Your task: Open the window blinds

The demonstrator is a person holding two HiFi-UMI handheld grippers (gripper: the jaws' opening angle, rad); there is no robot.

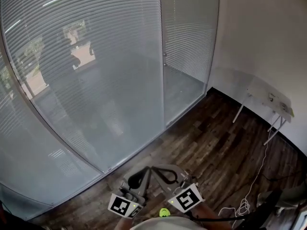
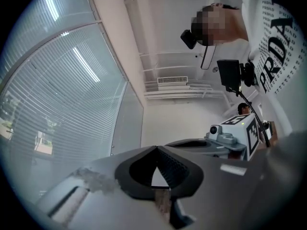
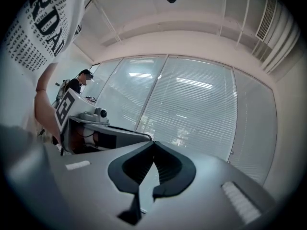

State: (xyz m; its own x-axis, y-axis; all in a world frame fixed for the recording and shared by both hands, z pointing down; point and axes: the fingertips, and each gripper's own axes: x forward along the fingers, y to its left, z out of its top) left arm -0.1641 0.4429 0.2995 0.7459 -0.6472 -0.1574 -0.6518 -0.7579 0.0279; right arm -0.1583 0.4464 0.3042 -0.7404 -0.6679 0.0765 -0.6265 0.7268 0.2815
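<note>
Pale blinds (image 1: 86, 56) hanging shut, thin horizontal slats
The left gripper (image 2: 156, 148) and right gripper (image 3: 153, 143) are clenching empty before the blinds, ridged black pads (image 3: 168, 169) meeting.

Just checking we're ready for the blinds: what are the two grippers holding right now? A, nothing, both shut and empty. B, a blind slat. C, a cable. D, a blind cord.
A: the left gripper and the right gripper each show jaws closed tip to tip with nothing between them, apart from the window blinds.
</note>
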